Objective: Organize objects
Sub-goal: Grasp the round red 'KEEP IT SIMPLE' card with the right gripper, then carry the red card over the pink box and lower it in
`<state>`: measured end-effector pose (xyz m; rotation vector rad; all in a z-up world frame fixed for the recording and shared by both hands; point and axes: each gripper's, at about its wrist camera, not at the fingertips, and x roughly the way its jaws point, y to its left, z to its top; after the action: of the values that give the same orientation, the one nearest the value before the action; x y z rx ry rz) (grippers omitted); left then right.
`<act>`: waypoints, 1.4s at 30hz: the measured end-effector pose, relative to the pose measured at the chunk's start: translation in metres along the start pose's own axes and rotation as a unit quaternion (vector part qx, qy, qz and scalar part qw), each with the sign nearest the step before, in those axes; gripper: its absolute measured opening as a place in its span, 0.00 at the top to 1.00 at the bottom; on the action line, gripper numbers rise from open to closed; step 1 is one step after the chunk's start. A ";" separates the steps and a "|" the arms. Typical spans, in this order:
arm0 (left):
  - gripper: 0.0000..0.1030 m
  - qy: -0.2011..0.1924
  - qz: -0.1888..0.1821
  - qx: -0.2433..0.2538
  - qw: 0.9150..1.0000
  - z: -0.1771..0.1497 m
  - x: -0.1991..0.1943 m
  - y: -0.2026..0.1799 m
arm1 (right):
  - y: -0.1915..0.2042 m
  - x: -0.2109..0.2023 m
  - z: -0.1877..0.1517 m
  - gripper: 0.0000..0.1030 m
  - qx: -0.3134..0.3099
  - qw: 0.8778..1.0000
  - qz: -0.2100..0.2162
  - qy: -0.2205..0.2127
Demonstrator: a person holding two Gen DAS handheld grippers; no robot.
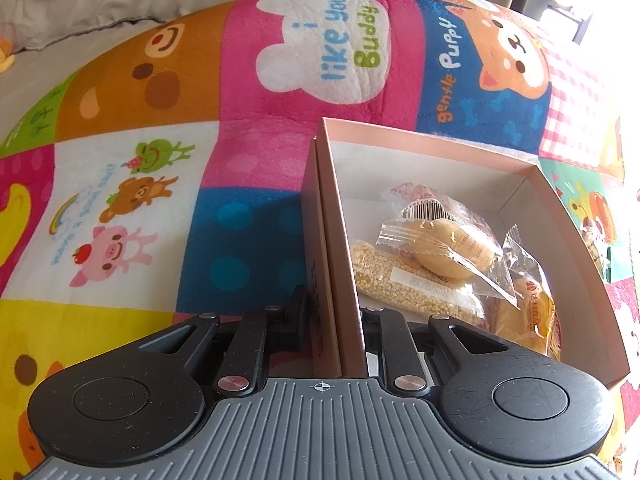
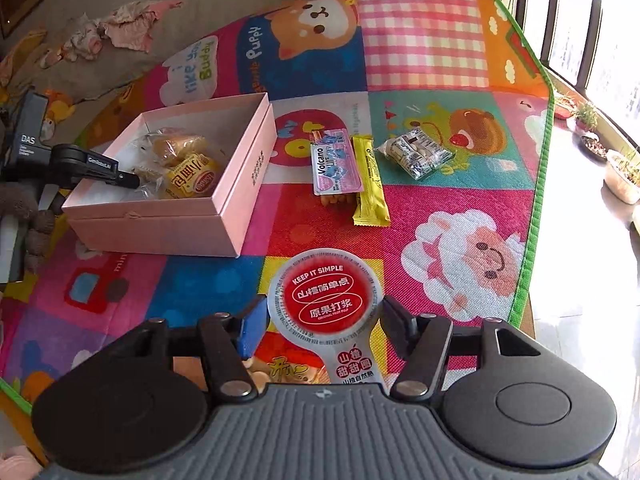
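Observation:
A pink open box (image 2: 152, 224) sits on the colourful play mat and holds several wrapped snacks (image 2: 188, 168). My left gripper (image 1: 332, 312) is shut on the box's left wall (image 1: 328, 216), one finger outside and one inside; wrapped snacks (image 1: 440, 248) lie inside beside it. It also shows in the right wrist view (image 2: 120, 178) at the box's left side. My right gripper (image 2: 320, 316) holds a round red-and-white hawthorn snack pack (image 2: 324, 300) between its fingers, just above the mat in front of the box.
On the mat (image 2: 440, 220) right of the box lie a pink Volcano pack (image 2: 334, 162), a yellow bar (image 2: 370, 180) and a clear bag of small sweets (image 2: 416, 152). The mat's green edge (image 2: 536, 200) runs along the right, with potted plants (image 2: 620, 176) beyond. Clothes (image 2: 120, 28) lie at the back left.

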<state>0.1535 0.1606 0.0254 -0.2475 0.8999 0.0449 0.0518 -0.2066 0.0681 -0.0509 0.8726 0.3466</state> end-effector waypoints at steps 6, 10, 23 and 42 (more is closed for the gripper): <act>0.81 -0.011 -0.007 -0.001 1.000 -0.005 -0.001 0.002 | 0.053 -0.026 0.005 0.41 -0.029 0.997 0.072 0.028; 0.81 -0.016 -0.009 -0.001 1.000 -0.006 -0.002 0.003 | 0.093 -0.029 0.032 0.41 -0.062 0.992 0.112 0.006; 0.79 -0.019 -0.023 -0.014 0.999 -0.007 -0.002 0.007 | 0.119 0.063 0.136 0.41 0.113 0.979 0.161 -0.059; 0.80 -0.022 -0.022 -0.012 0.999 -0.007 -0.002 0.008 | 0.078 0.027 0.095 0.18 0.033 0.989 0.054 -0.132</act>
<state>0.1455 0.1666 0.0209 -0.2888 0.8505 0.0200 0.1131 -0.1078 0.1169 0.1031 0.6249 0.4159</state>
